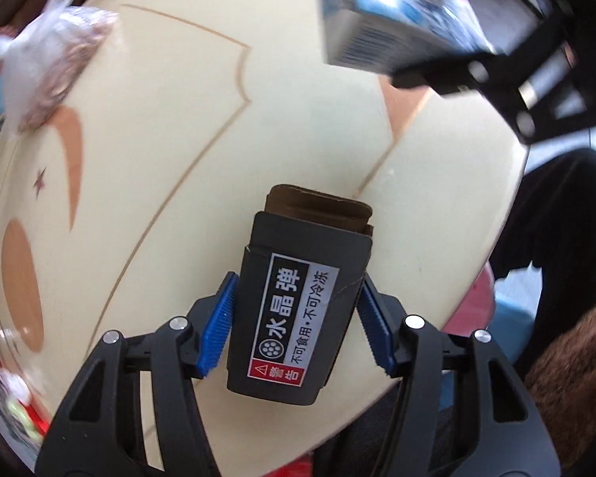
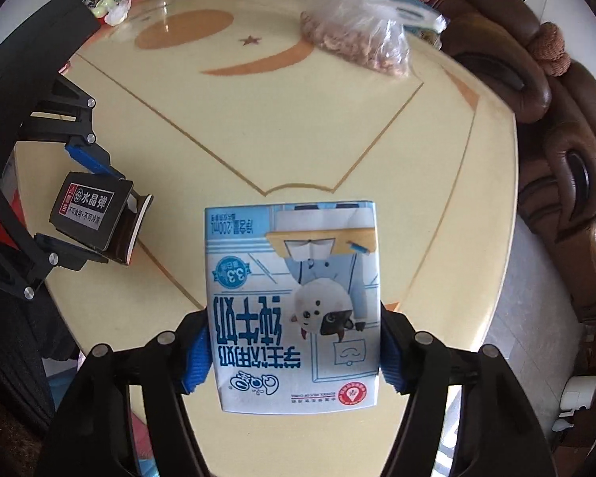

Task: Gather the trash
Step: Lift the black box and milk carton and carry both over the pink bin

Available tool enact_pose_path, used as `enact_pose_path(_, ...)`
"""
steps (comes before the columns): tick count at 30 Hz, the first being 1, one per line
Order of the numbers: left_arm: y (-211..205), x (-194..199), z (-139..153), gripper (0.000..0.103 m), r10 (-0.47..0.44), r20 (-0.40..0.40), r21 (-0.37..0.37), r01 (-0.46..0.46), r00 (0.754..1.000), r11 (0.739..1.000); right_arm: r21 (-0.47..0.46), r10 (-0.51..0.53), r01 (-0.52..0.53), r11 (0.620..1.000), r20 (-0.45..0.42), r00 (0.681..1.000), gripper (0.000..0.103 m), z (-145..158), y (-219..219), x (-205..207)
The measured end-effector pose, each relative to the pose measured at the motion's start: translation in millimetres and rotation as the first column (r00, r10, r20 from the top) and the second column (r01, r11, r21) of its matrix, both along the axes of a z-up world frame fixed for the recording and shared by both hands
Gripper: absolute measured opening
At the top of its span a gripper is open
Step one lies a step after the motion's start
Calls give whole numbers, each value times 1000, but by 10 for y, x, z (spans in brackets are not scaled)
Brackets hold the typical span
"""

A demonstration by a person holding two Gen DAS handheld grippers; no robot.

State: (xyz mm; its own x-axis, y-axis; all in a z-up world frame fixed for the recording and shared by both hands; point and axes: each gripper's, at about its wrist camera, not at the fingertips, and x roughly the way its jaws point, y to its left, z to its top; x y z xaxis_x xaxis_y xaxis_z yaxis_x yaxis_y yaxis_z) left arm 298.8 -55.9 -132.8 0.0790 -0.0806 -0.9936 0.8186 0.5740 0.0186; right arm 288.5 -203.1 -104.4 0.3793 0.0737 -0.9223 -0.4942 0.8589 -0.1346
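Your left gripper point(image 1: 294, 332) is clamped on the black box point(image 1: 294, 318): both blue pads press its sides, and a brown inner sleeve pokes out of its far end. In the right wrist view the same box point(image 2: 91, 214) hangs above the table's left rim point(image 2: 31, 198), with dark floor and a red patch just outside that edge.

Toward the middle, the cream table point(image 2: 298, 119) lies bare between the two grippers, its inlaid lines and orange crescent unobstructed.

Your right gripper point(image 2: 294, 351) holds the blue-and-white milk carton point(image 2: 294, 310) by its sides, print upside down, raised over the table's near part. In the left wrist view this carton point(image 1: 393, 16) sits high at upper right, blurred.

Farther right, a clear bag of nuts point(image 2: 361, 35) rests at the far edge. Beyond the right rim, the brown sofa point(image 2: 556, 127) stands close, leaving a narrow strip of pale floor.
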Motion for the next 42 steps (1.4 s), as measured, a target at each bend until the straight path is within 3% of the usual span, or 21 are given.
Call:
enact_pose_path(5,320,-169,420,58,164,83,-110,-155,983,982,55,-120,116,992,71,990,65,197,5,-458)
enact_pose_path(8,500,-369,672,58,271,120,-177,-248,955,952,72,-157,148,986,147,977,65,371,61,-823)
enact_pose_path(11,600,-576,887,58,377,159,-244,-333,913,911,130,-190,169,977,173,966,65,574,145,-1059)
enact_pose_path(14,704,-853,1032,58,502,164,-293,-444,849,847,154,-209,177,972,227,951,65,756,284,-1304)
enact_pose_path(17,726,-1145,1075,58,565,197,-326,-490,801,809,184,-235,190,964,267,935,65,938,339,-1594)
enact_pose_path(22,793,-1519,928,58,627,171,-386,-534,760,752,201,-259,205,958,298,919,65,1011,437,-2009)
enact_pose_path(30,903,-1947,533,58,692,71,-405,-613,719,678,221,-278,223,949,265,923,65,719,587,-2562)
enact_pose_path(38,961,-2237,133,58,715,42,-359,-658,697,662,223,-300,252,942,218,929,65,368,642,-2826)
enact_pose_path(42,945,-2316,-58,58,713,22,-333,-667,701,666,223,-314,271,936,185,931,65,172,648,-2902)
